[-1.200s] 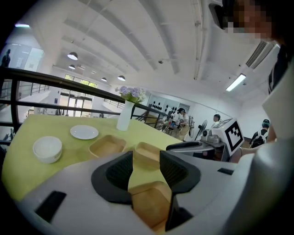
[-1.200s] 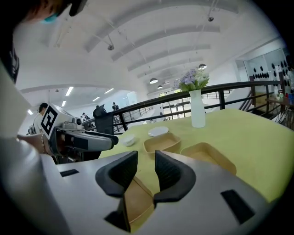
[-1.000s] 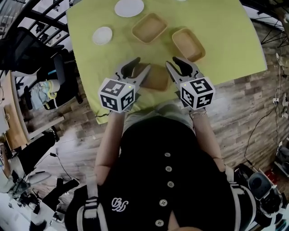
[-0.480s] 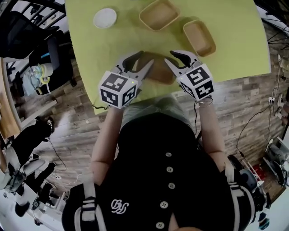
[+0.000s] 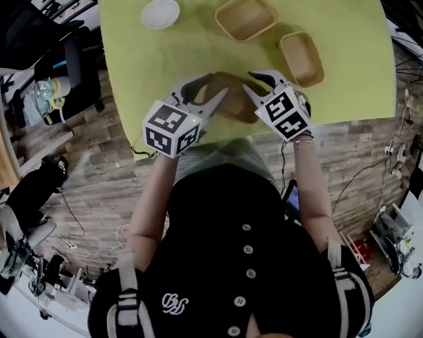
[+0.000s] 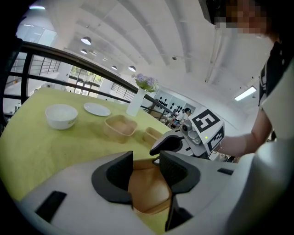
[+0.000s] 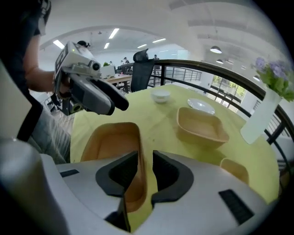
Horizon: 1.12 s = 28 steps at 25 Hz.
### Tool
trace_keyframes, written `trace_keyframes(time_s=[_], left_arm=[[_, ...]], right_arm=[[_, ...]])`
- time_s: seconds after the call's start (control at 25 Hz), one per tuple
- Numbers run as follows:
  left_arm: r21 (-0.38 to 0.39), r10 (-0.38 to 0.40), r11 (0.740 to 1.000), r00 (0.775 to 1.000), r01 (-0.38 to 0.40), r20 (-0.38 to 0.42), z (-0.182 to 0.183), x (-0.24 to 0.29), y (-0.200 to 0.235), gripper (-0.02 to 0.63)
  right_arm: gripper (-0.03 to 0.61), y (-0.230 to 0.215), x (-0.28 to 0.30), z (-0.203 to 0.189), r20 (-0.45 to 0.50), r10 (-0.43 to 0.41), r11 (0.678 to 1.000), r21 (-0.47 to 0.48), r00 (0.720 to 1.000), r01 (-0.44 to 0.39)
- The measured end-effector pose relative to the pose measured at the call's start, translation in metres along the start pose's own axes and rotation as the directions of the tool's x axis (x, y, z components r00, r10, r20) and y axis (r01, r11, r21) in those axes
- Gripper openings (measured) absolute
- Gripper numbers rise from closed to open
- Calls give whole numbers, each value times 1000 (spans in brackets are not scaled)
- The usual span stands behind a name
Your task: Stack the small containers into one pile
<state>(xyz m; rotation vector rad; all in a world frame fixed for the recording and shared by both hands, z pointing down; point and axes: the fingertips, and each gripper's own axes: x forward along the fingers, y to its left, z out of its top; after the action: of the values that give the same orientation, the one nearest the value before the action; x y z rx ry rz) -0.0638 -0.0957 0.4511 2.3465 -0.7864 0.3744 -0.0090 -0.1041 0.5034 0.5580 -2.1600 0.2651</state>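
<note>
Nearest, by tabletop (image 5: 165, 59) edge: tan container (image 5: 232, 99), flanked by both grippers. At its left end, left gripper (image 5: 218, 84), jaws apart, container end showing in gap. At its right, right gripper (image 5: 248, 80), jaws apart astride side wall, just been closing, not pinching. Farther: two more tan containers (image 5: 246, 16), separate. Farthest: white bowl (image 5: 160, 12).

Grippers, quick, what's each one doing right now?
Left gripper: open, tan container between its fingers, not clamped.
Right gripper: open, fingers just closing in on that container's wall, not pressing yet.
</note>
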Motion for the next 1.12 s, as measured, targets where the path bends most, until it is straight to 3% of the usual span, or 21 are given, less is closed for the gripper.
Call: trace_keyframes(time_s=[0.12, 0.44, 0.68, 1.12], left_arm=[[-11, -3, 1000, 1000, 3, -4, -5, 0, 2, 176], [-35, 5, 999, 1000, -5, -4, -8, -2, 8, 176], [-37, 10, 999, 1000, -9, 13, -4, -5, 9, 176], [-14, -24, 1000, 999, 25, 27, 5, -9, 8, 176]], right_arm=[[115, 4, 8, -2, -44, 5, 997, -81, 999, -8], [78, 5, 17, -1, -87, 32, 989, -140, 996, -44], [46, 10, 20, -4, -94, 39, 992, -119, 995, -50], [32, 11, 10, 7, -22, 2, 998, 70, 1000, -1]])
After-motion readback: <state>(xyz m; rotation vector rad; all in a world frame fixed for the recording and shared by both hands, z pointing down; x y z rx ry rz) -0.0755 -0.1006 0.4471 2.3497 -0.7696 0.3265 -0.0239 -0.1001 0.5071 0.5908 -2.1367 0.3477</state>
